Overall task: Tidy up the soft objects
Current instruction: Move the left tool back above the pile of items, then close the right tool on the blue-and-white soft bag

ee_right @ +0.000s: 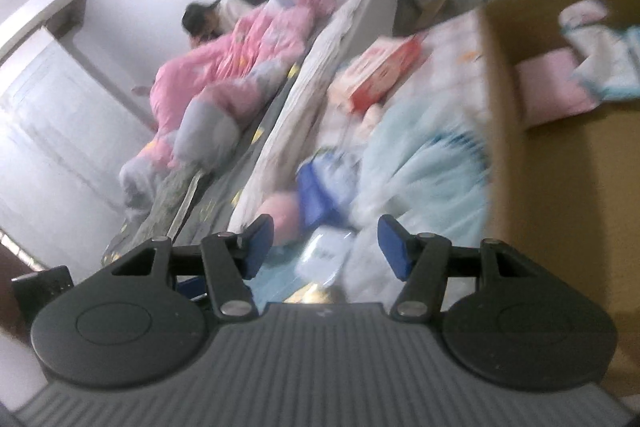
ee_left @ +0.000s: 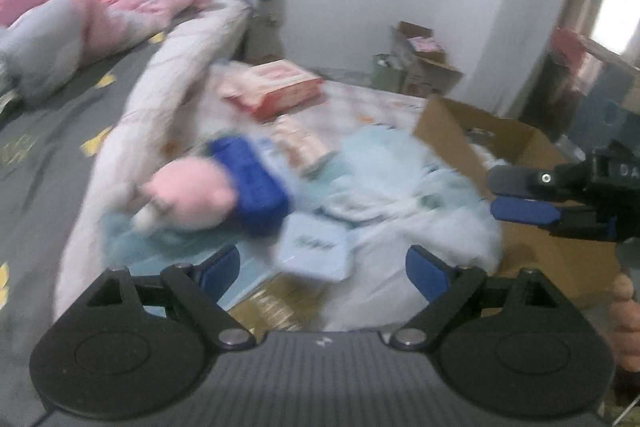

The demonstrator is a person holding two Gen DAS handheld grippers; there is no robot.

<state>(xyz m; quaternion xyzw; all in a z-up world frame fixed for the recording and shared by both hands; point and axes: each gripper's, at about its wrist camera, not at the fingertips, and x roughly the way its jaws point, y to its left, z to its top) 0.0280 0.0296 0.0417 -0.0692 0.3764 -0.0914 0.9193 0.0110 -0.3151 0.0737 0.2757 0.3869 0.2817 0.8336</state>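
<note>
Tongs, left (ee_left: 322,267) and right (ee_right: 326,247), are hanging open and empty (between picks); next move: selecting the pink plush toy (ee_left: 188,197) for the cardboard box (ee_right: 560,163).

Cardboard box (ee_right: 552,155) wall blocks right, soft pile (ee_left: 360,195) crowds centre, bed (ee_left: 48,131) flanks left

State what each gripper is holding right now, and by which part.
Nothing is held. The left gripper and the right gripper both stand open with bare blue pads, above the pile with the pink plush toy.
</note>
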